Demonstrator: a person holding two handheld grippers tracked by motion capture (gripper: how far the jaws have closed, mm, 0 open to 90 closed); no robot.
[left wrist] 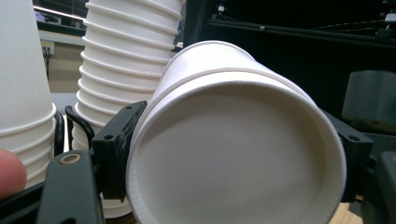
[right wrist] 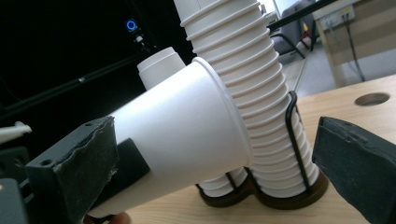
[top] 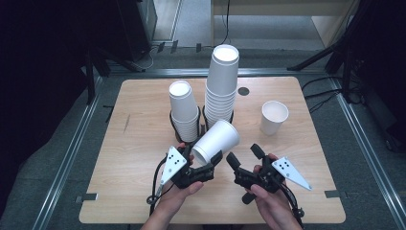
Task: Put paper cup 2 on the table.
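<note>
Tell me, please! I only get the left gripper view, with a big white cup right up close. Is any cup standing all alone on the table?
Observer: Yes. A single paper cup stands upright, mouth up, to the right of the held paper cup.
Operator: And who is holding mine?
Observer: The left gripper clamps its narrow end, and the cup is tilted.
Operator: Anything else?
Observer: The right gripper is open and holds nothing.
Operator: More!
Observer: The taller cup stack towers over the shorter cup stack to its left.
</note>
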